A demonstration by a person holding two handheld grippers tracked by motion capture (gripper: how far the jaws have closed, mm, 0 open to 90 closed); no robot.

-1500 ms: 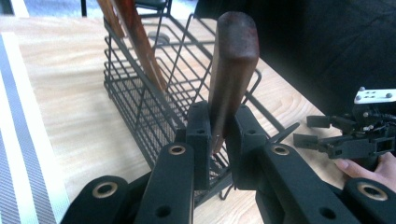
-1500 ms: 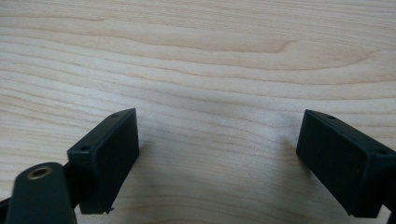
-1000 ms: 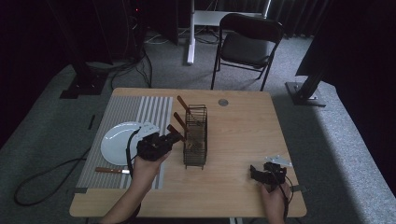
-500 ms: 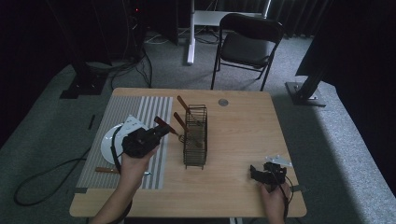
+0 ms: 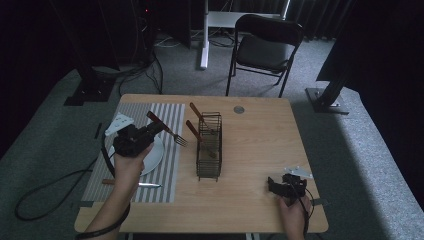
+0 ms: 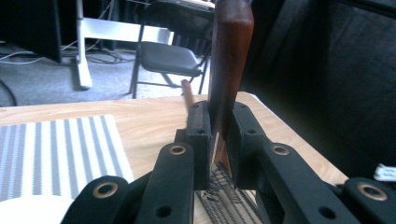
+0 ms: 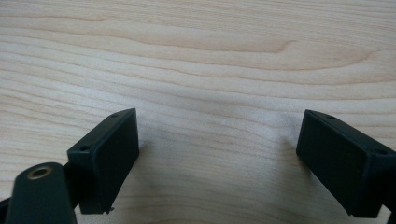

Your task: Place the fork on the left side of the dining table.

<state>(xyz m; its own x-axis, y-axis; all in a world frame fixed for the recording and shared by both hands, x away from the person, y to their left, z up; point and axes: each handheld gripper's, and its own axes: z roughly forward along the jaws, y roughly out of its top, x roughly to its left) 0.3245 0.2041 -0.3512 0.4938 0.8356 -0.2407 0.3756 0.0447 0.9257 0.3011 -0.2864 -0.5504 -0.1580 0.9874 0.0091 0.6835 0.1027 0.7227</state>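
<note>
High view: the left gripper (image 5: 134, 139) is raised above the white plate (image 5: 156, 159), which rests on the striped placemat (image 5: 165, 117) at the left side of the table (image 5: 260, 145). Its jaws are clenched on the wooden handle of a fork (image 5: 167, 131); the tines point toward the wire rack (image 5: 209, 146) and stop just short of it. Two more wooden-handled utensils (image 5: 196, 113) stand tilted in the rack. A knife (image 5: 134, 184) lies on the placemat near the table's front edge. The right gripper (image 5: 285, 186) rests on the table near the front right corner, well apart from the rack.

Left gripper view: the jaws grip the fork's brown handle (image 6: 229, 56), which rises upright between them. The rack's mesh (image 6: 226, 203) lies below.

Right gripper view: the jaws stand released, wide apart, with bare wood of the table (image 7: 210, 70) between them.
</note>
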